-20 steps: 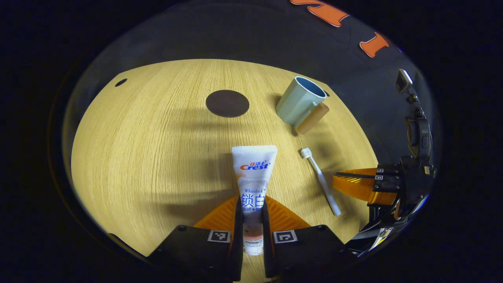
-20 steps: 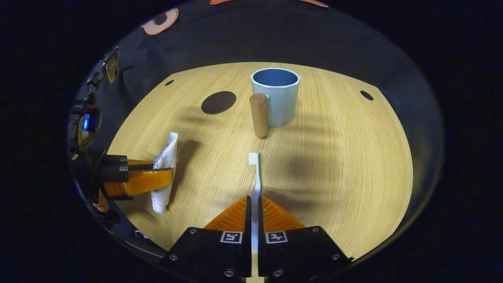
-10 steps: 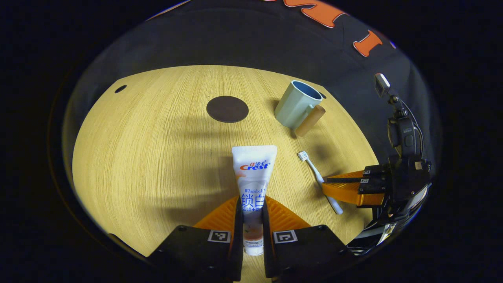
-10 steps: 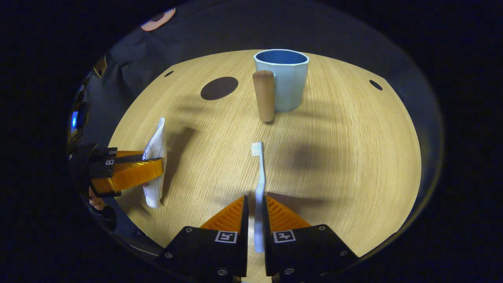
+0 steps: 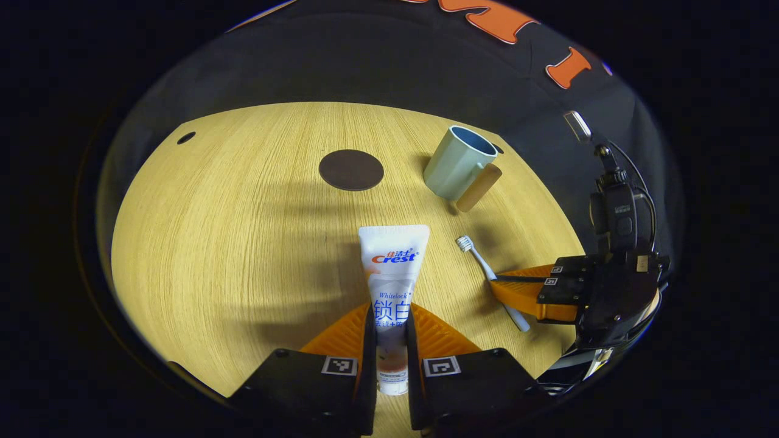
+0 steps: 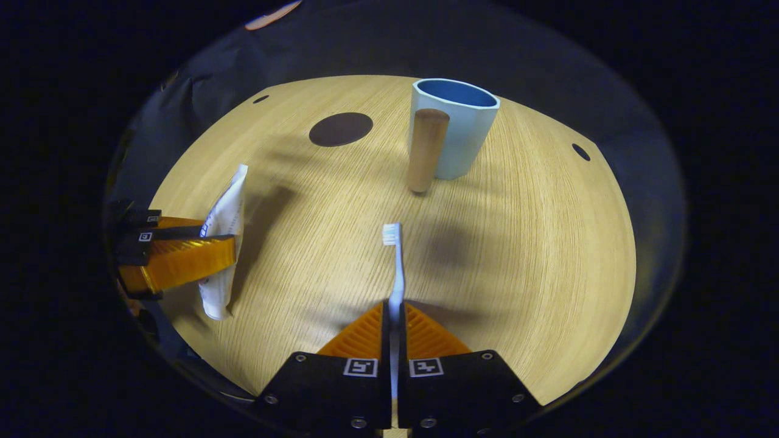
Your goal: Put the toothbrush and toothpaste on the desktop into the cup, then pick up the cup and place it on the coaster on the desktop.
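Two grippers each hold one item above the pale wooden tabletop (image 5: 231, 243). In the left gripper view, the left gripper (image 5: 389, 316) has both fingers pressed against the lower part of the white toothpaste (image 5: 392, 286) tube, which points forward with its flat crimped end away from the camera and its cap end between the fingers. The right gripper view shows the same tube (image 6: 224, 243) edge-on at the left, pinched in that gripper (image 6: 225, 258), with a shadow beside it on the wood.

The right gripper (image 6: 394, 313) is closed tight on the handle of the white toothbrush (image 6: 395, 267), whose bristled head points forward toward the cup. In the left gripper view, the toothbrush (image 5: 484, 267) slants out of the right gripper (image 5: 499, 285) at the right side, its head toward the cup and its tail end sticking out below the fingers.

The cup (image 6: 453, 131), pale blue-green outside and deeper blue inside, stands upright on the tabletop ahead of the toothbrush head, well apart from it, with its wooden cylindrical handle (image 6: 426, 149) facing the right gripper's camera. In the left gripper view the cup (image 5: 456, 161) sits right of the coaster. The dark round coaster (image 5: 351, 170) lies flat near the far edge, left of the cup and apart from it, with nothing on it.
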`<state>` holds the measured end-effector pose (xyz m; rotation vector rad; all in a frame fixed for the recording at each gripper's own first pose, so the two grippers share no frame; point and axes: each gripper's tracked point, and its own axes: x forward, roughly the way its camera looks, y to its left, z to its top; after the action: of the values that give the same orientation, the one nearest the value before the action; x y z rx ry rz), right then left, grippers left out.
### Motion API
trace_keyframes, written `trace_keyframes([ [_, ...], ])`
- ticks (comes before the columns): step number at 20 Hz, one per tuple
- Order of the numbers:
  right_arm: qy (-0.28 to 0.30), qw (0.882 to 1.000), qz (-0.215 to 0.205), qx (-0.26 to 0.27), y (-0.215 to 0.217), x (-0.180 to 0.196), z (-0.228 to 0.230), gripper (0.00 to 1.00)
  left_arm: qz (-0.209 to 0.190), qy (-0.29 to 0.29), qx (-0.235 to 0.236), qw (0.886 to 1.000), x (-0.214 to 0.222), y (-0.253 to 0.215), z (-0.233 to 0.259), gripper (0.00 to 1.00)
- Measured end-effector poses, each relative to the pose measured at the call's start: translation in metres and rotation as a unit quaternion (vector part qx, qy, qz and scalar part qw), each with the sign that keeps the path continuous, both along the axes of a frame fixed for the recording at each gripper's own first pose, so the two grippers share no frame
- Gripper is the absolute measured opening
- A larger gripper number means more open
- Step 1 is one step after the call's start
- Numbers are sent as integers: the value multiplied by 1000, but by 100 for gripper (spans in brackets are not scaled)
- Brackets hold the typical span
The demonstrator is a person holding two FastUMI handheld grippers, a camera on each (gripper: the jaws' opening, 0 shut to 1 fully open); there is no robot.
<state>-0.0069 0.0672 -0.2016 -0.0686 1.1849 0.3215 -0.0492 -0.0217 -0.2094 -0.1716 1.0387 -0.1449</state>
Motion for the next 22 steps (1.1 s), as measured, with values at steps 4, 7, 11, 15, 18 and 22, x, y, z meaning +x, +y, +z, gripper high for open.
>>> trace_keyframes([
  [4, -24, 1000, -6, 15, -4, 5, 5, 4, -1, -10, 5, 1000, 3, 0, -2, 25],
  [7, -48, 998, -14, 31, -11, 9, 15, 4, -1, -30, 8, 1000, 5, 0, 8, 25],
  [11, -81, 995, -29, 57, -17, 20, 29, 4, -6, -55, 14, 998, 5, 4, 23, 25],
  [15, -119, 989, -37, 75, -24, 29, 49, 4, -9, -76, 20, 997, 8, 5, 32, 25],
  [18, -151, 983, -41, 91, -33, 34, 72, 4, -7, -88, 24, 996, 10, 7, 36, 25],
  [22, -201, 973, -49, 99, -50, 41, 101, 4, -1, -116, 31, 993, 13, 12, 52, 27],
])
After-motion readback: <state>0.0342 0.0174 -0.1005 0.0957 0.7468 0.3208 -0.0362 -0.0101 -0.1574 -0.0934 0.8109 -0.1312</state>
